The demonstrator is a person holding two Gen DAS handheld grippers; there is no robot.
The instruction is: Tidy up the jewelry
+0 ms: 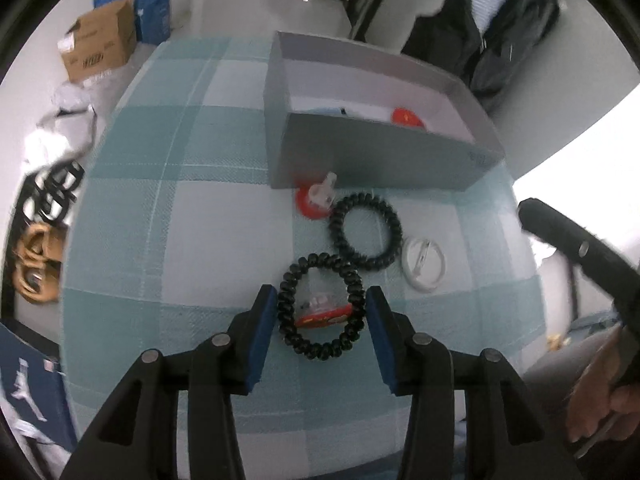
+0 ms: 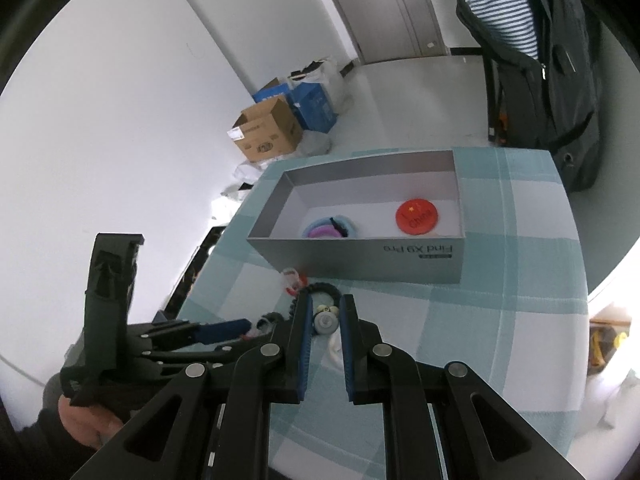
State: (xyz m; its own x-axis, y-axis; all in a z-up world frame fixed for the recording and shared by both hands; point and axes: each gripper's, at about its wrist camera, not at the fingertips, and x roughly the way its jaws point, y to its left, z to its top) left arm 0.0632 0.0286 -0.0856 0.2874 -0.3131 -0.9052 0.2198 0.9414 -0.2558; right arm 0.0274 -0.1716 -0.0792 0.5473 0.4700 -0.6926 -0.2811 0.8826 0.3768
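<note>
Left gripper (image 1: pixel 322 316): jaws part open, blue pads straddling a black coil hair tie (image 1: pixel 322 308) that lies flat on the cloth. Pads sit just outside the tie's ring on both sides; contact can't be told, no visible squeeze. Inside the ring lies a small clear-and-red item (image 1: pixel 320 314), blurred, can't identify.

Further along the left view: a second black coil hair tie (image 1: pixel 365 231), touching or nearly touching the first. Beside its upper left, a red disc with a clear clip piece (image 1: pixel 314 200), right against the box wall. To its right, a white ring-shaped piece (image 1: pixel 424 264).

Grey open box (image 1: pixel 380 156) stands at the far side of the table. Inside: a red round badge (image 2: pixel 416 218) toward the right end, a bundle of blue/pink bands (image 2: pixel 328 228) toward the left end.

Right gripper (image 2: pixel 324 320): fingers drawn to their narrowest, slim gap between the pads, nothing gripped. It hangs above the table; through the gap a small grey round item (image 2: pixel 325 322) shows on the cloth below.

Surface: table under a teal-and-white check cloth (image 1: pixel 168 200).

Room: white wall, pale floor, cardboard box (image 2: pixel 268 134) and blue cartons (image 2: pixel 314 106) on the floor, dark jacket (image 2: pixel 560 60) hanging behind the table.
</note>
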